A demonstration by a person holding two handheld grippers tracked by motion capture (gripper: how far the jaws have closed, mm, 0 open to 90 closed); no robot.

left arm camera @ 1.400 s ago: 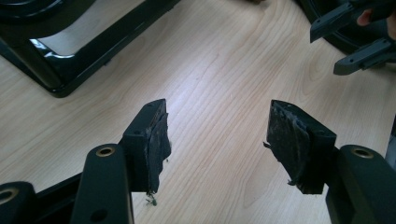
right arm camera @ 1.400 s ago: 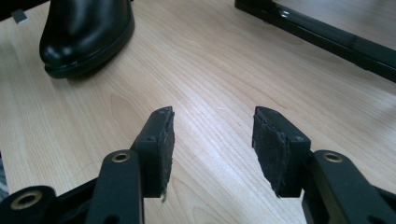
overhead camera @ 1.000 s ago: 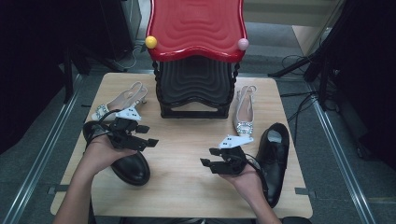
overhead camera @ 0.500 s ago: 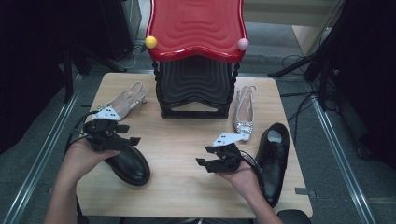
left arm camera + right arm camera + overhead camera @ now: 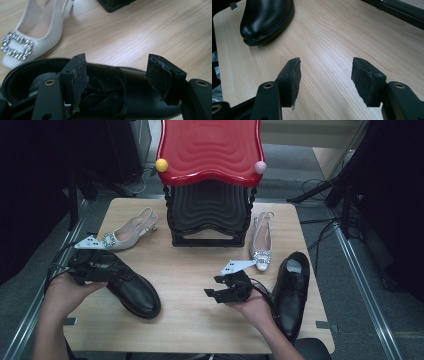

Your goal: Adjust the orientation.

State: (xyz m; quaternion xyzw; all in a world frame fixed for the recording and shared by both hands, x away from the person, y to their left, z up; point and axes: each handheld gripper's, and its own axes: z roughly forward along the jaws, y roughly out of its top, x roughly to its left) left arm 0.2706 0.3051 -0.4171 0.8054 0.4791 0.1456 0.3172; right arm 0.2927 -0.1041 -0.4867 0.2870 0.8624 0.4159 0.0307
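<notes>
Our left gripper [image 5: 107,270] has slid outward toward the left edge of the light wooden table [image 5: 200,320] since a second ago, and it now sits over the collar of the glossy black leather dress shoe [image 5: 132,292] that lies near the table's front-left corner, toe pointing toward the middle. In the left gripper view the jaws stand apart — one pad [image 5: 80,77] hangs over the shoe's opening, the other out past its side wall, neither pressing. We read this as lining up for a grasp on the shoe's rim, not yet taken.

Our right gripper [image 5: 222,287] hovers over bare wood at mid-table, released and empty; its jaws have just been opening, with nothing between them. The matching black leather shoe [image 5: 292,292] lies just to its right.

Two cream slingback pumps with rhinestone buckles wait untouched — one [image 5: 125,230] just behind the left gripper, one [image 5: 261,240] beside the black-and-red tiered shoe rack [image 5: 210,180] at the back. We judge the shoe must be clamped before it can go anywhere.
</notes>
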